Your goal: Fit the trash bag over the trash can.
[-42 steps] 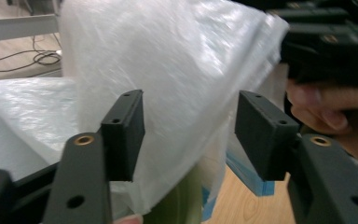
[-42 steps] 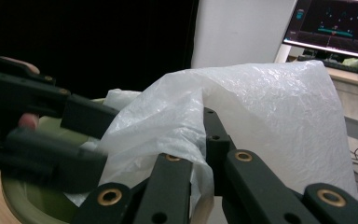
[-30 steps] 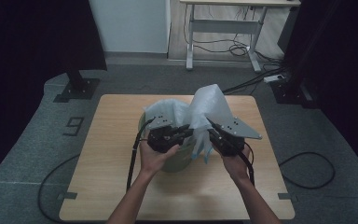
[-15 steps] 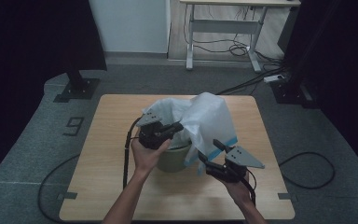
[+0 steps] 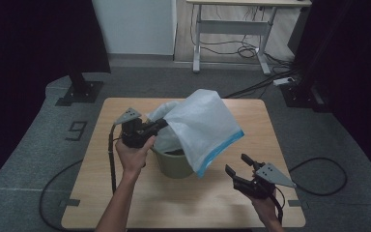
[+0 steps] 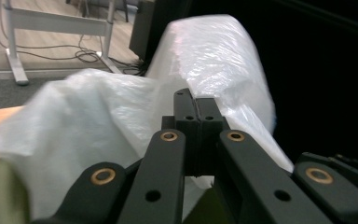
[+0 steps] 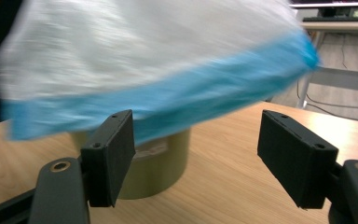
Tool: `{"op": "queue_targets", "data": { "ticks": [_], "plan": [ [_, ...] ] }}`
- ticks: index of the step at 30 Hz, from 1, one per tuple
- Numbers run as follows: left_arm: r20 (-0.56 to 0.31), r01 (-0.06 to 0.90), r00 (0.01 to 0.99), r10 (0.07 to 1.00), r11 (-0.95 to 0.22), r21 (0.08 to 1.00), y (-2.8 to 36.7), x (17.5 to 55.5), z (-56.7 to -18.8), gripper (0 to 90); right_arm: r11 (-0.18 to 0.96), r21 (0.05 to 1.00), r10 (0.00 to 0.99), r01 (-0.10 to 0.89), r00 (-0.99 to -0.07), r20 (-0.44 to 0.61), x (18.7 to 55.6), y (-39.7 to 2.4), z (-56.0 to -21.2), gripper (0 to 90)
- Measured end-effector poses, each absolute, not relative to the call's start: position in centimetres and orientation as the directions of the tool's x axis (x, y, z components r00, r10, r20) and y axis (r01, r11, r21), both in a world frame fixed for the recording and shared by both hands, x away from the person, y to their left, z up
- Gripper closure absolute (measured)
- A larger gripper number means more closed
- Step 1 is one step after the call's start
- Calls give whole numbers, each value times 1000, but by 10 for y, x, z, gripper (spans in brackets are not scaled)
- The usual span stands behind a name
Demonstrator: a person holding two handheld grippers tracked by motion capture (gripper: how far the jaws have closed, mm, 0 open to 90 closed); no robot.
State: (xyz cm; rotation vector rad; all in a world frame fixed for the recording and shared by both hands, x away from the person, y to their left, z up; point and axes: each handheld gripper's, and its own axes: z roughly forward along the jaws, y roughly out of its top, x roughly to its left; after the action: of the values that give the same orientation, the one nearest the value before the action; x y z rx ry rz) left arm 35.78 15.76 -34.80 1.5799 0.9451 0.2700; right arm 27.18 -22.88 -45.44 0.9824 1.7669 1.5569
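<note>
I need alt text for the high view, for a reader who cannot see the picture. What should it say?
A white plastic bag with a blue edge drapes over a green bin on a wooden table. The left gripper is shut on the bag; the right gripper is open, below the bag's blue edge.

Wooden table (image 5: 125, 203), green bin (image 5: 174, 164) on it

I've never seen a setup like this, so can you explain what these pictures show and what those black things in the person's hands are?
A person stands at a wooden table with a black two-jaw tool in each hand. One camera looks down from above; two more ride on the tools. The left hand-held gripper is shut on a white plastic bag with a blue edge, draped over a green bin. The right hand-held gripper has just been opening; it is empty, low beside the bin.
</note>
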Motion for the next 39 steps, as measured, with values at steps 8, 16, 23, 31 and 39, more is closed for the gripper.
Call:
{"op": "queue_targets", "data": {
  "ticks": [8, 16, 23, 31, 39],
  "plan": [
    [-355, 440, 615, 704, 67, 895, 172, 363, -356, 899, 47, 986, 871, 162, -489, 39, 298, -231, -452, 325],
    [-354, 455, 623, 698, 46, 890, 175, 365, -360, 898, 54, 991, 849, 124, -528, 20, 304, -227, -440, 820],
    [-346, 463, 660, 667, 1, 886, 180, 362, -361, 898, 143, 987, 884, 78, -459, -92, 318, -245, -398, 884],
    [-333, 478, 709, 621, -77, 875, 170, 354, -369, 898, 110, 994, 912, 18, -399, -94, 321, -257, -362, 884],
    [-316, 448, 729, 608, -74, 891, 173, 348, -365, 596, 106, 994, 897, 19, -433, -87, 318, -247, -356, 884]
  ]
}}
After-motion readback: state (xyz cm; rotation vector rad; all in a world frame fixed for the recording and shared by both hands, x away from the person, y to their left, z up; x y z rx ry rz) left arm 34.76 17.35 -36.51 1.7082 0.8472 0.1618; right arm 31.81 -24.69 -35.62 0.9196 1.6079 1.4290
